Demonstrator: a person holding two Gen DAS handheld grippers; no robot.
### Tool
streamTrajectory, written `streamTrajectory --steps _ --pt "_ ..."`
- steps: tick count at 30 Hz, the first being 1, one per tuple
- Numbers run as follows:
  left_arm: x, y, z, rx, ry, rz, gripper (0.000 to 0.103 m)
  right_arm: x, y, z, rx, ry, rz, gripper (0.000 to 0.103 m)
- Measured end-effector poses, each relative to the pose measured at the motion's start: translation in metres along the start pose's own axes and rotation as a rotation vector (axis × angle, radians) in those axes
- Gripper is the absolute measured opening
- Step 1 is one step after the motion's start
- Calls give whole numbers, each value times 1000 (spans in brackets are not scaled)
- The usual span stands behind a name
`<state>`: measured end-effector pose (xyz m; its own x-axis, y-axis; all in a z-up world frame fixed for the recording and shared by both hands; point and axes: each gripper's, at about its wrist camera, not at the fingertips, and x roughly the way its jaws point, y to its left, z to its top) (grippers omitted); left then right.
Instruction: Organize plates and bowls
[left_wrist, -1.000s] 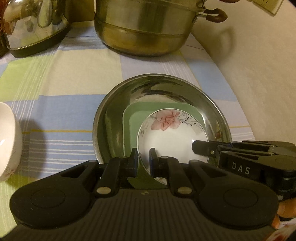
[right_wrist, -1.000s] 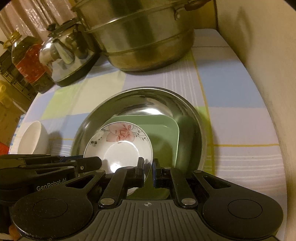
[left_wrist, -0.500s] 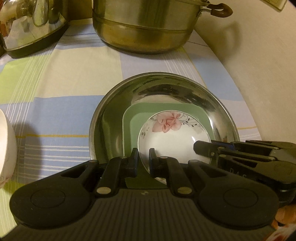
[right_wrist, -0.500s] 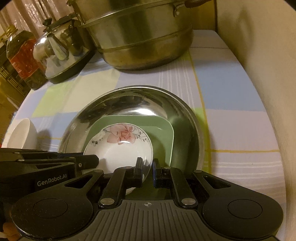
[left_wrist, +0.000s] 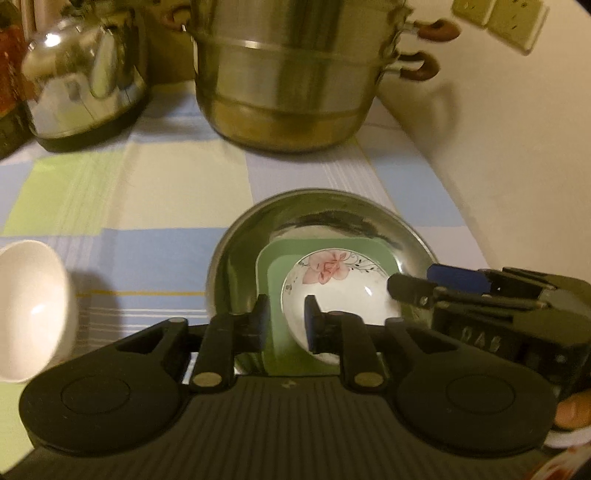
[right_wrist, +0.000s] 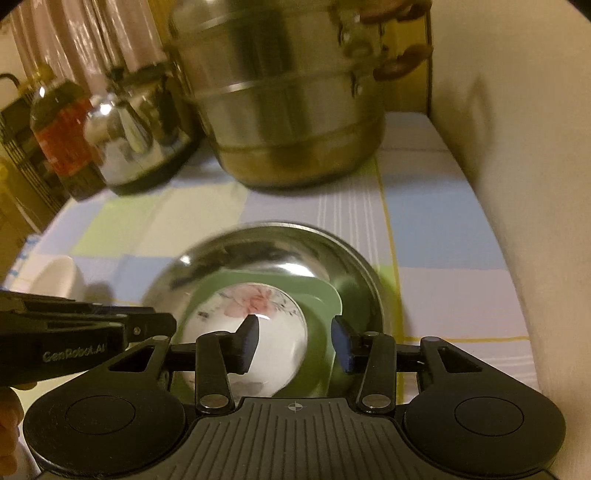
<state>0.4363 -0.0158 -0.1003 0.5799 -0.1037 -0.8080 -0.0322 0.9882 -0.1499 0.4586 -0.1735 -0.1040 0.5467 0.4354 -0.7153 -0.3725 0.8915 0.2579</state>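
1. Left wrist view: left gripper (left_wrist: 283, 325) opening, nothing clamped, above floral bowl (left_wrist: 338, 291) nested on green plate (left_wrist: 271, 273) inside steel basin (left_wrist: 236, 258); white bowl (left_wrist: 31, 306) apart on tablecloth (left_wrist: 147, 192).
2. Right wrist view: right gripper (right_wrist: 294, 341) opening wider, empty. Glazed ceramic, probably slippery and breakable; best pinched at rim.

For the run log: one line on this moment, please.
left gripper: opening, nothing held | right gripper: opening, nothing held | floral dish on green plate in steel basin
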Motion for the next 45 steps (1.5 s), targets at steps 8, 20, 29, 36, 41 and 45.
streamTrajectory --steps 8,20,29,36,41,45 --pt "-66 7 -30 -8 -60 39 30 -62 5 -11 36 -126 60 46" --pt "-147 26 -89 23 -63 45 40 -143 40 -54 63 -177 159 49" --pt "-206 59 -136 68 -55 31 40 -191 87 -103 107 -141 85 49" --pt "-238 85 -170 105 -33 14 40 -214 134 -140 160 -113 70 49" --pt "-253 97 -194 114 -25 6 40 -223 165 -165 159 -85 59 49" --pt "-262 102 -209 104 -20 -5 40 -227 183 -181 144 -50 34 49"
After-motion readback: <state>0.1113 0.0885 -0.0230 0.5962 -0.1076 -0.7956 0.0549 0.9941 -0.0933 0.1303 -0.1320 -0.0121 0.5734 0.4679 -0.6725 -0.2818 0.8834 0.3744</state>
